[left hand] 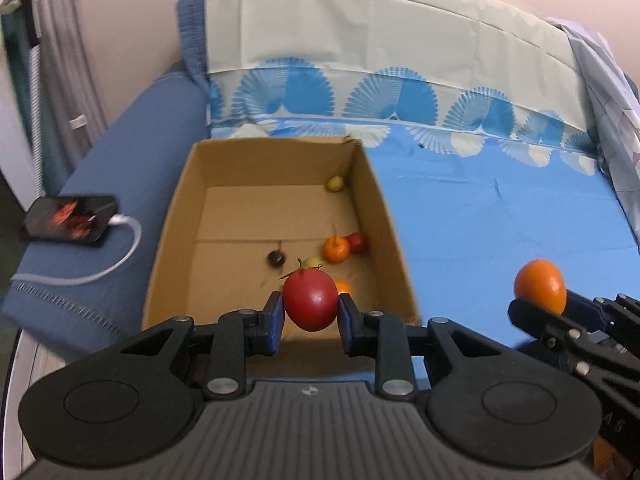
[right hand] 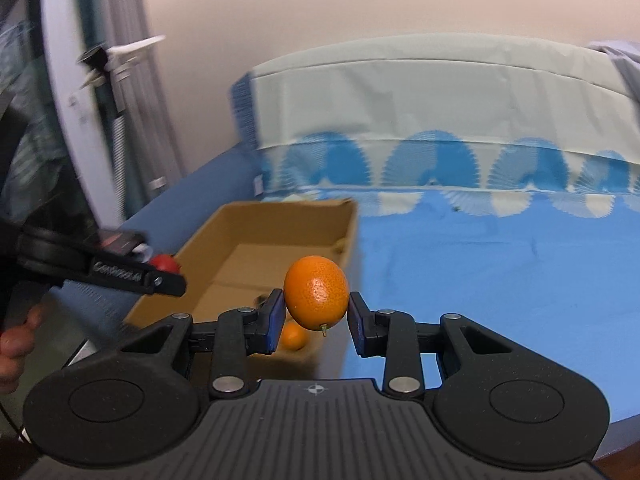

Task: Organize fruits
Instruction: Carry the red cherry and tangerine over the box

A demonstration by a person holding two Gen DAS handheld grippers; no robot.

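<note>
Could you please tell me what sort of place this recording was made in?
Probably a bedroom at home: a bed with a blue patterned sheet, a phone charging on a blue blanket, and a cardboard box of fruit on the bed.

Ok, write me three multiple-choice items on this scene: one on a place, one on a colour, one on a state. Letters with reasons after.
1. Where does the phone lie?
A. inside the cardboard box
B. on the dark blue cloth left of the cardboard box
C. on the light blue sheet

2. What colour is the fruit in the left gripper?
A. red
B. green
C. purple

3. The right gripper is:
A. open and empty
B. shut on the orange fruit
C. inside the box

B: it rests outside the box's left wall.
A: the red fruit sits between its pads.
B: the pads clamp it.
</note>
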